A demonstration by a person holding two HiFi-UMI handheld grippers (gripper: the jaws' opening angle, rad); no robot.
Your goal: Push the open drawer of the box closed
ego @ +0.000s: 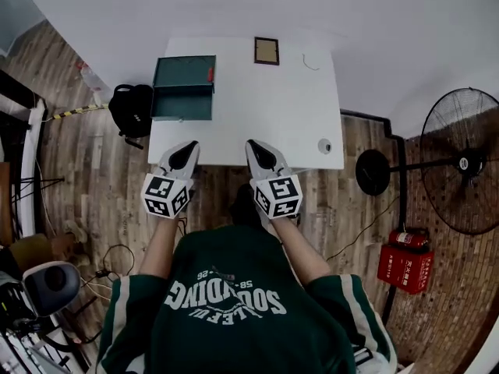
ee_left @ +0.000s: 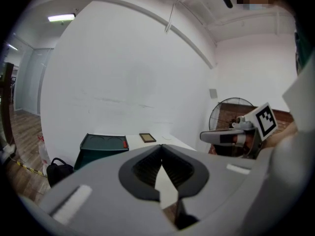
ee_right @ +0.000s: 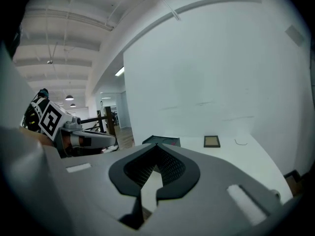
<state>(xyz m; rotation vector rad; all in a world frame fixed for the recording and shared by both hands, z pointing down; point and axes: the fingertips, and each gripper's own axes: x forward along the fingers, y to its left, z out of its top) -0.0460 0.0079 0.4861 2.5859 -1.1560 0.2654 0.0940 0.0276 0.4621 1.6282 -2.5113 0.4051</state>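
A dark green box stands at the table's far left, its drawer pulled out toward me; a small red item lies on its top. The box shows low left in the left gripper view and, small, as the box just past the jaw tips in the right gripper view. My left gripper hovers at the table's near edge, a little short of the drawer front, jaws shut and empty. My right gripper is level with it further right, also shut and empty.
On the white table lie a small picture frame, a thin cable and a small round object. A black backpack sits on the floor left of the table. A standing fan and a red extinguisher box are at the right.
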